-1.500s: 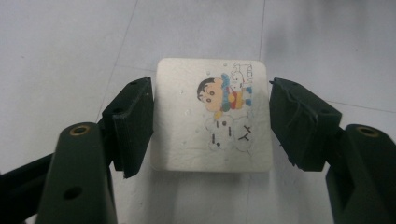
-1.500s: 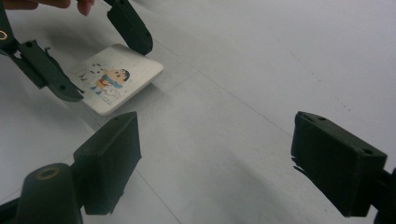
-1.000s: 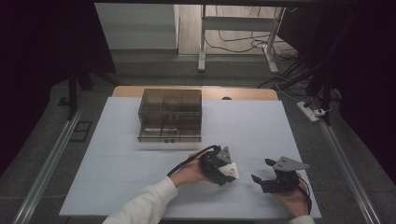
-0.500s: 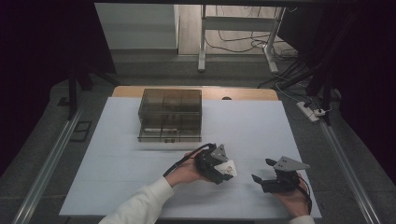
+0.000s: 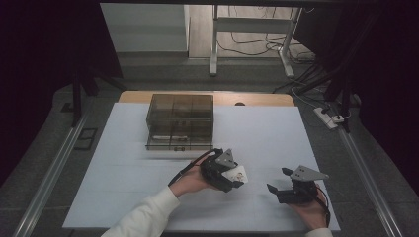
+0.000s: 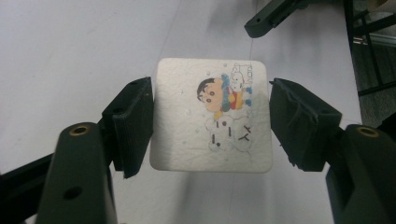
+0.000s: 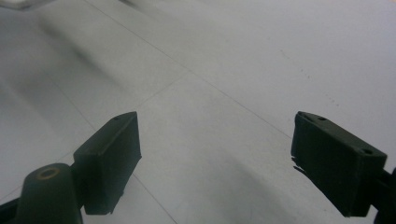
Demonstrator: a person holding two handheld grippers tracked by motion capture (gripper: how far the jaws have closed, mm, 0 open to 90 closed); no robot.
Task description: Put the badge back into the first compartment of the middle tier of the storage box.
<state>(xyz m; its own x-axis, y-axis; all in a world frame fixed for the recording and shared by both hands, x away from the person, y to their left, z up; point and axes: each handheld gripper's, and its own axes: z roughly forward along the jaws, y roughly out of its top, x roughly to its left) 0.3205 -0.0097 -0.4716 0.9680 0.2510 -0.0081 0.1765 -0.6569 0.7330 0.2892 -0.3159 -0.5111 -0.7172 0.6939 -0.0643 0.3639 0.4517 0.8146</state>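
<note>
My left gripper (image 5: 231, 175) hovers just above the white table (image 5: 257, 133) in the front middle. It is shut on a white square pad (image 5: 238, 173) by two opposite edges. In the left gripper view the pad (image 6: 187, 116) shows a small cartoon figure, and my left gripper (image 6: 211, 121) presses it from both sides with its black pads. My right gripper (image 5: 278, 180) rests low at the front right with its jaws wide apart. In its own view my right gripper (image 7: 215, 149) has only bare table between its jaws.
A smoky transparent drawer box (image 5: 180, 121) with several compartments stands at the back middle of the table. A power strip (image 5: 330, 118) lies on the floor past the right edge. The right gripper's jaw tip (image 6: 275, 16) shows at the top of the left gripper view.
The left gripper, still holding the white pad, has risen a little and shifted slightly left. The right gripper has stayed where it was.
</note>
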